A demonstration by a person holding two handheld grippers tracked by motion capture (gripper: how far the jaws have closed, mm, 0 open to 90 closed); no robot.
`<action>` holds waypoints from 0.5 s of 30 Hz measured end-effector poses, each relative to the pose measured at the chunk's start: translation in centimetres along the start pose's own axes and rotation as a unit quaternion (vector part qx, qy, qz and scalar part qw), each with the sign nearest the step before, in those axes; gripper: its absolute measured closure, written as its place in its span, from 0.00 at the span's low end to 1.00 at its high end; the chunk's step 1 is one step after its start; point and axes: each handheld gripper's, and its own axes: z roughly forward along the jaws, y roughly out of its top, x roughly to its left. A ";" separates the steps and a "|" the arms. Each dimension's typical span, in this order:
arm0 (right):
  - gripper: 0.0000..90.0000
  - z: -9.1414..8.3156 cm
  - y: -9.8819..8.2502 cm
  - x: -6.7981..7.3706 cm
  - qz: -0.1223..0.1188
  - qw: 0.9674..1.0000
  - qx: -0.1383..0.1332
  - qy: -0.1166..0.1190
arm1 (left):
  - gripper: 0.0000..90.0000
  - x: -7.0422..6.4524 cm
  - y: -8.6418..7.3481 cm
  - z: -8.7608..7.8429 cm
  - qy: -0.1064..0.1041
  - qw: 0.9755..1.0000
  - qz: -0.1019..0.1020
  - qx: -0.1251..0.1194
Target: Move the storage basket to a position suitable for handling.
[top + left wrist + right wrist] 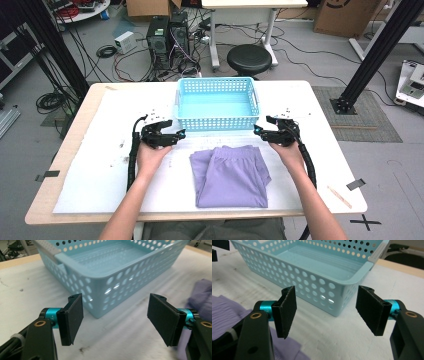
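White table [100, 150], folded purple cloth [231, 176]

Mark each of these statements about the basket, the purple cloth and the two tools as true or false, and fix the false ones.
1. The blue basket has nothing in it. True.
2. The purple cloth lies inside the basket. False: it lies folded on the table, in front of the basket.
3. The left tool stands open with nothing between its jaws. True.
4. The right tool is clamped on the basket's rim. False: it is open, short of the basket's corner.
5. A black stool stands beyond the table. True.
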 end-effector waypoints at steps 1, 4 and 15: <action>0.37 0.5 0.0 -0.3 -0.001 1.000 0.005 -0.004 | 0.32 0.3 0.1 0.4 -0.004 1.000 0.002 0.010; 0.37 1.4 -0.3 -1.2 0.007 1.000 0.008 -0.002 | 0.31 0.7 0.4 1.3 -0.011 1.000 0.008 0.009; 0.38 3.9 0.7 -1.7 -0.006 0.999 0.032 0.016 | 0.31 1.9 1.1 3.0 -0.041 0.999 -0.008 -0.008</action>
